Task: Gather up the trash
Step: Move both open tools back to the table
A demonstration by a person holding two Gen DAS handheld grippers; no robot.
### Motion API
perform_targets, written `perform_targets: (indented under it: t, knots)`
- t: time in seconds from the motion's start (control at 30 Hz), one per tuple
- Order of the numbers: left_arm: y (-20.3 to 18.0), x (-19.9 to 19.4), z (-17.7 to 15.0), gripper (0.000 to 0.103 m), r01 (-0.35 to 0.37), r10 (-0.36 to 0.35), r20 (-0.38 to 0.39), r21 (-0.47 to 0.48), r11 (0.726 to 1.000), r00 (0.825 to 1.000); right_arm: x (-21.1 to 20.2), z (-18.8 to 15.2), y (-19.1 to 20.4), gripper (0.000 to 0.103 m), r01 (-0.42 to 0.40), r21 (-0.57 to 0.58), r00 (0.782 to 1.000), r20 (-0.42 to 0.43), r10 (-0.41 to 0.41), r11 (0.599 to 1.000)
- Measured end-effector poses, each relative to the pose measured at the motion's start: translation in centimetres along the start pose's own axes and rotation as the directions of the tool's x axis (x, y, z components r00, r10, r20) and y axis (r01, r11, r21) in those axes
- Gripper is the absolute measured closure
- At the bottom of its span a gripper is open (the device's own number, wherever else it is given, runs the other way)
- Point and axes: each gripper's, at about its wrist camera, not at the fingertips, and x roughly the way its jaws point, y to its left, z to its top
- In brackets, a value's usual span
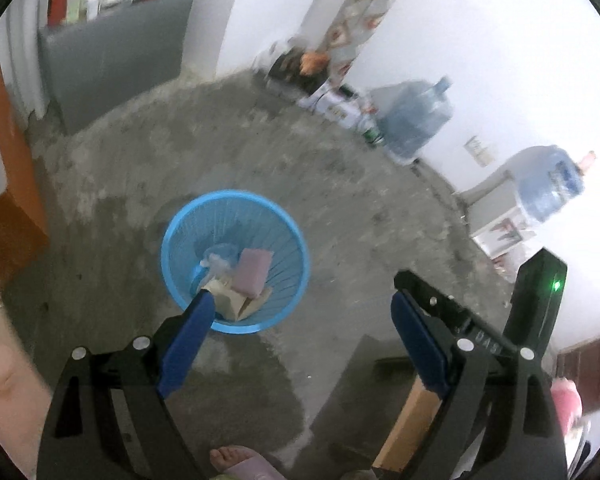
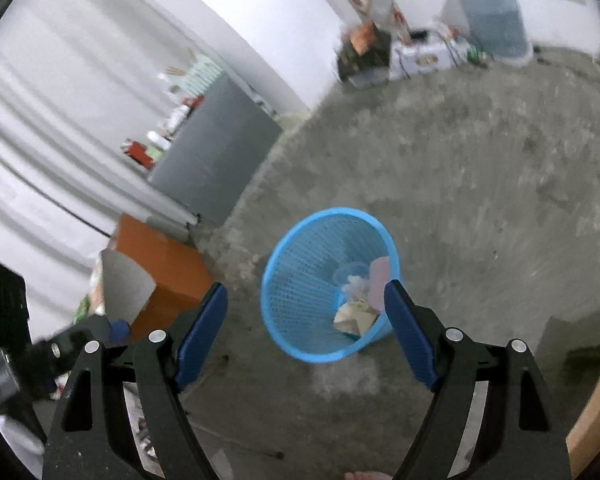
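Observation:
A blue mesh waste basket [image 1: 180,236] stands on the bare concrete floor; it also shows in the right wrist view [image 2: 300,280]. Inside lie a pink sponge-like block [image 1: 252,271], crumpled clear plastic [image 1: 218,260] and beige cardboard scraps [image 1: 236,300]. In the right wrist view the pink piece [image 2: 380,280] and the scraps [image 2: 354,316] show too. My left gripper [image 1: 300,304] is open and empty, held above the basket's right side. My right gripper [image 2: 306,292] is open and empty, held above the basket.
A grey cabinet [image 1: 112,48] with bottles on top stands at the back wall. An orange box [image 2: 164,272] sits left of the basket. Large water jugs [image 1: 416,116] and boxes line the far wall. A bare foot [image 1: 236,460] is at the bottom edge.

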Motion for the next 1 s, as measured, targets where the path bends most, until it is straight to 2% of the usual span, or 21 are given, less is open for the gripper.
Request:
perform_targets:
  t: [0.13, 0.23, 0.4, 0.53, 0.67, 0.77, 0.9, 1.0]
  knots:
    - [-0.9, -5.9, -2.2, 0.015, -0.003, -0.004, 0.107, 0.061, 0.998, 0.994, -4.7, -1.7, 2.0, 0.016, 0.005, -0.073, 0.996, 0.091, 0.001, 0.997]
    - [-0.9, -10.6, -4.5, 0.011, -0.014, 0.003, 0.195, 0.055, 0.998, 0.981, -7.7, -2.9, 3.7, 0.008, 0.021, -0.127, 0.987, 0.163, 0.0, 0.992]
    - [0.2, -16.5, -8.7, 0.009, -0.064, 0.054, 0.291, 0.025, 0.998, 0.955, -11.4, -4.2, 7.3, 0.008, 0.078, -0.253, 0.964, 0.267, -0.008, 0.964]
    - [1.7, -20.4, -12.3, 0.009, -0.092, 0.096, 0.348, -0.028, 0.995, 0.932, -13.2, -5.1, 10.2, 0.008, 0.055, -0.326, 0.955, 0.294, 0.046, 0.944]
    - [3.8, -24.2, -15.7, 0.009, -0.131, 0.157, 0.402, -0.09, 0.987, 0.902, -13.4, -6.4, 12.4, 0.008, 0.033, -0.39, 0.961, 0.266, 0.078, 0.92]
    - [5.7, -27.6, -18.8, 0.009, -0.172, 0.223, 0.439, -0.153, 0.973, 0.87, -12.9, -7.8, 13.9, 0.008, 0.027, -0.442, 0.973, 0.217, 0.079, 0.896]
    - [8.3, -32.1, -23.1, 0.009, -0.22, 0.327, 0.46, -0.27, 0.937, 0.825, -12.5, -9.5, 15.6, 0.008, -0.062, -0.488, 0.982, 0.124, 0.139, 0.871]
    - [9.3, -34.5, -25.8, 0.009, -0.246, 0.393, 0.475, -0.342, 0.907, 0.788, -12.8, -10.7, 16.7, 0.008, -0.137, -0.503, 0.98, 0.054, 0.189, 0.853]
